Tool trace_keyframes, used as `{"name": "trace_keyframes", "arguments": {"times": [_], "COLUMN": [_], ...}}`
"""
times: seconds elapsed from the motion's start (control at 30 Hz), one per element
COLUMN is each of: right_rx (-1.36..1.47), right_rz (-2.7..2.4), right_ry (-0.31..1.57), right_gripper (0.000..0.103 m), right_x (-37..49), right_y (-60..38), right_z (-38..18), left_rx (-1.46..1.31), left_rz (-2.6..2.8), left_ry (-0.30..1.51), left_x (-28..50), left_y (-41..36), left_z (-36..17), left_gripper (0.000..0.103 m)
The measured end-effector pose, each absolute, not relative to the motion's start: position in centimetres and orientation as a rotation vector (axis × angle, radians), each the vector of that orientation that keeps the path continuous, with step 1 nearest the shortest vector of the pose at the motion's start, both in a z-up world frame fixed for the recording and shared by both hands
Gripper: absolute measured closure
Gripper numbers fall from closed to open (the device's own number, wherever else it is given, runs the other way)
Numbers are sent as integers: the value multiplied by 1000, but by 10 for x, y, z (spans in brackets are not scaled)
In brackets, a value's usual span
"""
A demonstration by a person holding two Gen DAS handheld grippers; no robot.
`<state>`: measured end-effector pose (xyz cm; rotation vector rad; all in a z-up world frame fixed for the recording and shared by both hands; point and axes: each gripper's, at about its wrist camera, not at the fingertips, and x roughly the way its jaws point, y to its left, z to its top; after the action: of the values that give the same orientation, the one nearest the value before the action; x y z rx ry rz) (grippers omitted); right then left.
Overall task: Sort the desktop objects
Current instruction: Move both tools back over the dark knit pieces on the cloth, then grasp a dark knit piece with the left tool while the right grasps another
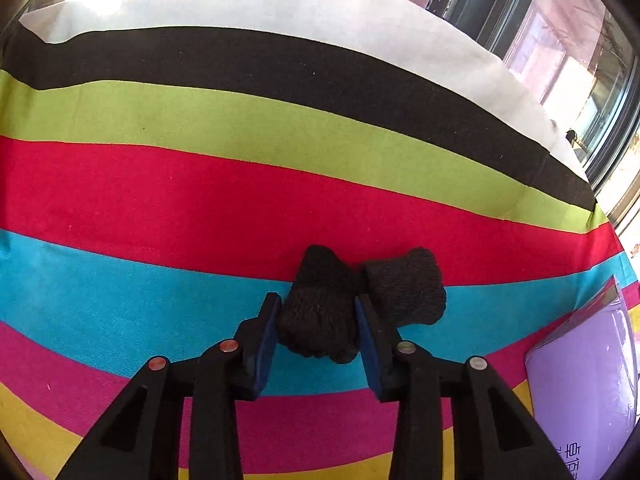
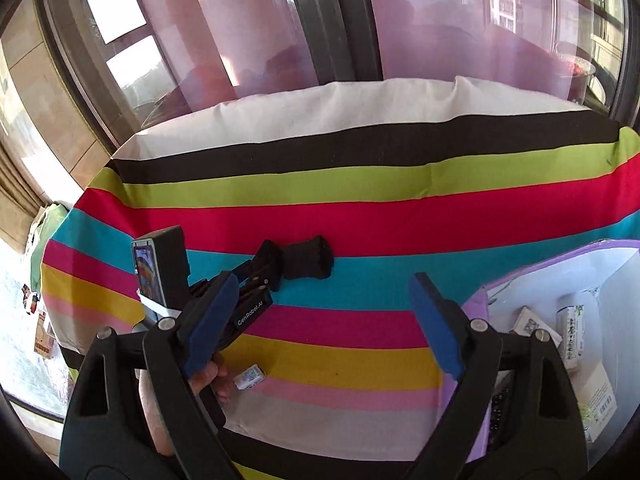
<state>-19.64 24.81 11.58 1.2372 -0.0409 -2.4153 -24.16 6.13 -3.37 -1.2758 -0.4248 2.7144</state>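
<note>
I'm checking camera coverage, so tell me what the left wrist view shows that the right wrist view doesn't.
Only the left wrist view shows, close up, the left hand-held gripper with its blue pads against one end of the black knitted fabric piece.

Only the right wrist view shows the open right hand-held gripper, the lavender box's white interior with small packages, and a small white packet on the cloth.

Both show the striped tablecloth, the knit piece and the windows.

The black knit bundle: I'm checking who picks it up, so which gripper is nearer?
Left. The left gripper has its jaws around one end of the black knit bundle. The right gripper hangs open nearer the camera, well short of it.
</note>
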Motion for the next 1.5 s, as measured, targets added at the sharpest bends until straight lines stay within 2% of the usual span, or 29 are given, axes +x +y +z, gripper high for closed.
{"name": "trace_keyframes", "arguments": {"times": [0.23,0.57,0.8,0.97,1.27,1.5], "right_rx": [1350,1382,1271,1244,1168,1187], "right_rz": [-2387,-2409,-2468,-2482,-2543,-2554], "right_ry": [-9,112,183,162,301,285], "right_gripper": [15,15,15,15,15,15], "right_x": [-226,-247,-243,-245,-245,-253], "right_y": [211,188,175,173,164,170], "right_z": [84,37,20,11,0,-9], "left_rx": [-1284,-1146,-1119,-1113,-1096,-1113], "left_rz": [2771,2869,2885,2895,2910,2915], "left_ry": [-476,-747,-755,-798,-810,-797], "left_x": [-228,-197,-208,-213,-215,-224], "left_y": [48,22,14,17,13,18], "left_z": [-32,-15,-11,-5,-4,-10], "left_gripper": [73,75,75,75,75,75]}}
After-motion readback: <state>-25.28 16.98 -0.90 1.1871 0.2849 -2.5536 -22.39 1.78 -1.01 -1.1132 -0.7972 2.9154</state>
